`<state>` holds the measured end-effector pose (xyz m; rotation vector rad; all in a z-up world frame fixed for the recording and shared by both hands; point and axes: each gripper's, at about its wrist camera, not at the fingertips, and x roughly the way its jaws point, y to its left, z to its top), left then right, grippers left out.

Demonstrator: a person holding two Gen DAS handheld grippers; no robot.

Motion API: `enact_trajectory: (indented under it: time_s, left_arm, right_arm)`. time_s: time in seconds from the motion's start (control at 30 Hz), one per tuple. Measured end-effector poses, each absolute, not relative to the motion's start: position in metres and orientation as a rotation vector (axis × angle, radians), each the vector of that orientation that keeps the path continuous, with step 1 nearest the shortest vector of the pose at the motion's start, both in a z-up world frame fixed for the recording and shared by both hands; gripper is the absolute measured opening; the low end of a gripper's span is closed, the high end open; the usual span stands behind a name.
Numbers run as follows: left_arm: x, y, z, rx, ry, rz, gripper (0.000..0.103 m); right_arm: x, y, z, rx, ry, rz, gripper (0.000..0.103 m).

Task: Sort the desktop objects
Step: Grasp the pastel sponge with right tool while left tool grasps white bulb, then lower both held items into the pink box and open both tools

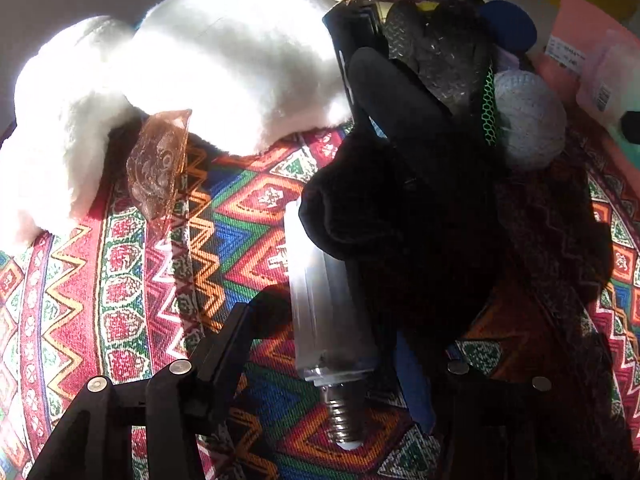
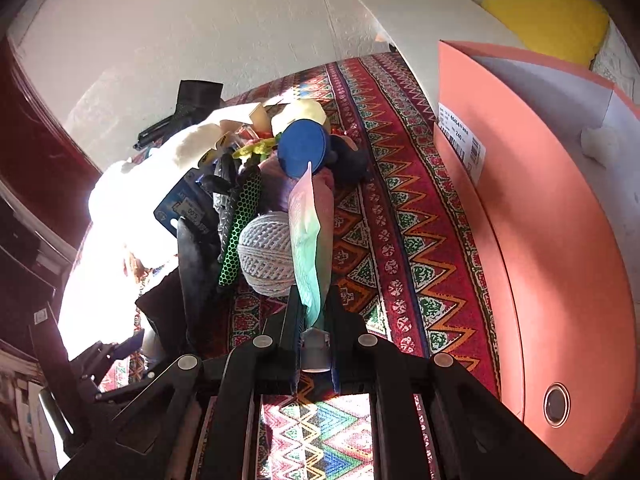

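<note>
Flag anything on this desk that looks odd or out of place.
A clear LED bulb lies on its side on the patterned cloth, its far end tucked under a black fabric heap. A fragile bulb half buried in a tangled pile looks risky.

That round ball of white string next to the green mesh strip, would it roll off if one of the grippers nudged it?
Probably, a little. The white string ball looks round, so a push could roll it. The woven patterned cloth underneath likely slows it, and the green mesh strip pressed against it may block one side.

Hard sunlight falls from the left across a patterned red cloth (image 2: 400, 216) covering the counter; a pale textured wall (image 2: 208, 28) stands at the far side.
</note>
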<state>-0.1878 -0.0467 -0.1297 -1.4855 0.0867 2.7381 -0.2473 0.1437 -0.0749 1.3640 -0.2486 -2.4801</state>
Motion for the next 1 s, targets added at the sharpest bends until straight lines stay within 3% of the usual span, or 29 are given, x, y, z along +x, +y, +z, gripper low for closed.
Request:
enact_trajectory:
  time_s: [0.1, 0.13, 0.27, 0.67, 1.0]
  left_arm:
    - [-0.19, -0.058, -0.126, -1.464, -0.046, 2.75, 0.039]
    - [-0.19, -0.062, -0.125, -1.457, -0.09, 2.753, 0.027]
    - [-0.177, -0.073, -0.115, -1.418, -0.243, 2.766, 0.027]
    - [-0.11, -0.107, -0.072, -1.188, -0.374, 2.814, 0.027]
    - [-0.072, -0.074, -0.009, -0.961, -0.348, 2.781, 0.027]
  right_arm:
    - [-0.251, 0.147, -0.076, 1.368, -0.251, -2.488, 0.011]
    - [-0.252, 0.148, -0.076, 1.37, -0.255, -2.49, 0.011]
    - [-0.253, 0.149, -0.072, 1.351, -0.274, -2.494, 0.011]
    - [-0.231, 0.14, -0.046, 1.247, -0.274, -2.494, 0.011]
    - [-0.203, 0.17, -0.002, 1.061, -0.303, -2.607, 0.011]
